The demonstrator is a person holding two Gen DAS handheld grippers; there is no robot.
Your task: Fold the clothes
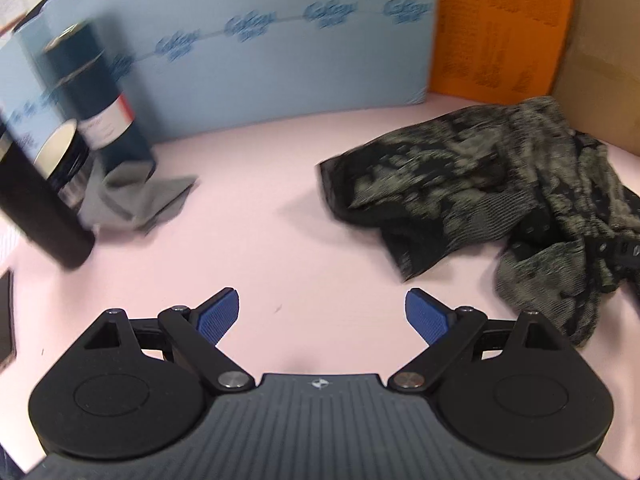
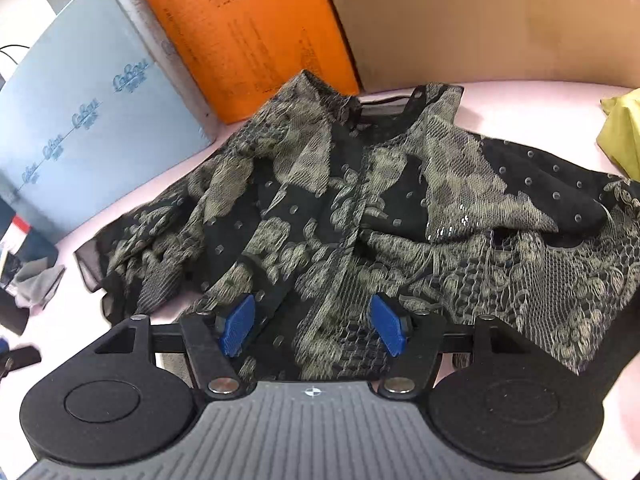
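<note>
Garment: black blouse (image 2: 360,208) with pale lace-like print, lying crumpled and unfolded on the pink table (image 1: 256,240), toward its back right corner, close to the orange board (image 2: 248,36) and the cardboard wall (image 2: 480,20).
Long axis: runs roughly side to side across the right wrist view; neckline points to the table's back edge, hem side toward the camera (judged from the button placket running down the middle).
Right gripper (image 2: 316,326): directly over the near edge of the blouse, jaws about half apart, blue pads either side of a strip of fabric but not visibly pressing on it; nothing held, as far as can be told.
Left gripper (image 1: 322,316): jaws wide, empty, over bare table; the blouse lies ahead and to its right, well apart from the pads.
Nearer hand: the right, by a clear margin.
Key relation: fabric is under and between the right pads, so a grab needs only a closing pinch; the left must travel rightward to reach the blouse's left corner.
Clutter: dark cylinders (image 1: 104,92) and a grey cloth (image 1: 144,196) near the table's left edge; a yellow item (image 2: 622,136) at the right edge.
</note>
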